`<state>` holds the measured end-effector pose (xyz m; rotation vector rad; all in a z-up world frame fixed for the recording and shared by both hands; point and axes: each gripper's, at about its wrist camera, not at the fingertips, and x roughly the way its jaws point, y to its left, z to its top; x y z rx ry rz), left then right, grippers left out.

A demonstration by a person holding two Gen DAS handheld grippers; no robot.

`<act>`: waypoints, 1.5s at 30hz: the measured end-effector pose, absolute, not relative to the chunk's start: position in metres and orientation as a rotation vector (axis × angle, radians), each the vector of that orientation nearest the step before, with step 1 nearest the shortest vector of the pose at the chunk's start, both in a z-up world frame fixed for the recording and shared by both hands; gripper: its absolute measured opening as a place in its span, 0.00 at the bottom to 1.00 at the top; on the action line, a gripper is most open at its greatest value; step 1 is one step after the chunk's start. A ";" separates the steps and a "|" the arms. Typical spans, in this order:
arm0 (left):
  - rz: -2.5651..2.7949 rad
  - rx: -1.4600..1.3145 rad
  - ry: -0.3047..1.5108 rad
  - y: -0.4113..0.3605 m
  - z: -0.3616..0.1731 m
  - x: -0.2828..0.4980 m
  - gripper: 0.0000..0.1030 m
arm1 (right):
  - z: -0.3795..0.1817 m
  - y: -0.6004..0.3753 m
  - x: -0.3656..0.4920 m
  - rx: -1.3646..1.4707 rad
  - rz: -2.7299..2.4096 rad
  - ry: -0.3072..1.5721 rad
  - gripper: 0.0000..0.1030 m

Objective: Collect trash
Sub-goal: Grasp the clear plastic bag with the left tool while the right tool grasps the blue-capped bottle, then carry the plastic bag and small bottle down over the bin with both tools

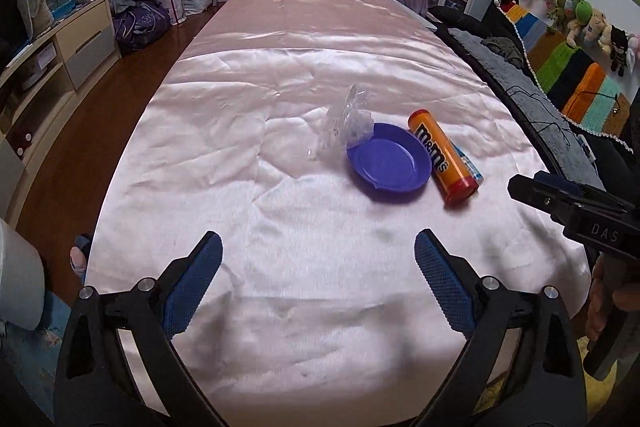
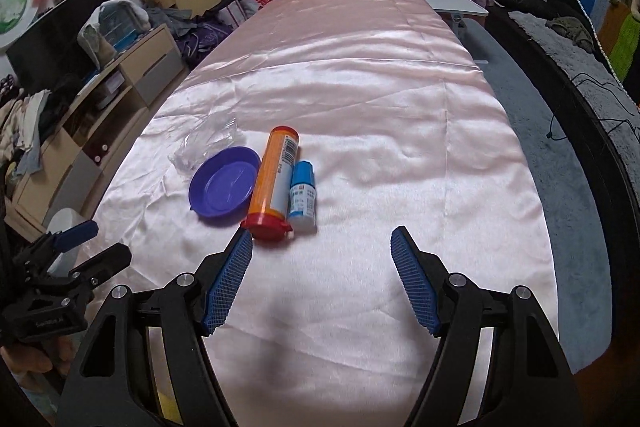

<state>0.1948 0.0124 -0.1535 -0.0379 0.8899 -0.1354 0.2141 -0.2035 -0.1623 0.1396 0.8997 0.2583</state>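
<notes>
Tabletop under pink satin cloth, everything clustered right of centre. Largest to smallest: purple dish, orange M&M's tube lying touching the dish's right rim, crumpled clear wrap leaning on the dish's far-left edge, small blue-white bottle just beside the tube on the far side from the dish. Trash is probably the wrap, tube and bottle; dish looks like the keeper, can't confirm. No bin clearly identifiable. Left tongs spread wide, empty, over bare cloth short of the cluster. Right tongs also apart, empty, left pad near the tube's red cap. Suggest: right takes the tube across its body, not the cap end, since it'll roll on satin. Left takes the wrap from above, pinching the bunched part; it's thin and springy, and will slip.
</notes>
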 end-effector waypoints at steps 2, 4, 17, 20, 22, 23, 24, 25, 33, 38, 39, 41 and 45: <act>-0.149 -0.033 0.894 0.008 -0.153 0.208 0.72 | -0.164 -0.201 0.224 0.142 0.273 0.906 0.54; -0.166 -0.021 0.890 0.003 -0.152 0.219 0.63 | -0.167 -0.198 0.233 0.141 0.286 0.913 0.43; -0.218 -0.017 0.897 -0.015 -0.162 0.278 0.49 | -0.187 -0.191 0.260 0.126 0.314 0.962 0.36; -0.224 -0.015 0.908 -0.018 -0.168 0.289 0.43 | -0.189 -0.189 0.264 0.127 0.326 0.964 0.36; -0.221 -0.015 0.906 -0.018 -0.169 0.293 0.39 | -0.191 -0.185 0.266 0.121 0.329 0.966 0.36; -0.223 -0.018 0.907 -0.017 -0.170 0.295 0.37 | -0.191 -0.183 0.267 0.110 0.324 0.961 0.36; -0.227 -0.023 0.906 -0.016 -0.170 0.297 0.37 | -0.192 -0.181 0.267 0.094 0.319 0.955 0.36; -0.230 -0.027 0.905 -0.014 -0.170 0.298 0.36 | -0.192 -0.178 0.267 0.081 0.317 0.950 0.36; -0.227 -0.017 0.895 -0.010 -0.167 0.299 0.30 | -0.193 -0.169 0.269 0.003 0.277 0.934 0.34; -0.211 -0.010 0.873 -0.006 -0.154 0.287 0.30 | -0.193 -0.171 0.265 -0.004 0.258 0.944 0.19; -0.207 -0.009 0.870 -0.004 -0.151 0.285 0.30 | -0.192 -0.172 0.263 -0.007 0.255 0.946 0.19; -0.200 -0.010 0.864 -0.001 -0.146 0.277 0.30 | -0.192 -0.175 0.258 0.006 0.254 0.955 0.19; -0.193 -0.007 0.854 0.003 -0.135 0.257 0.30 | -0.182 -0.183 0.243 0.033 0.252 0.947 0.19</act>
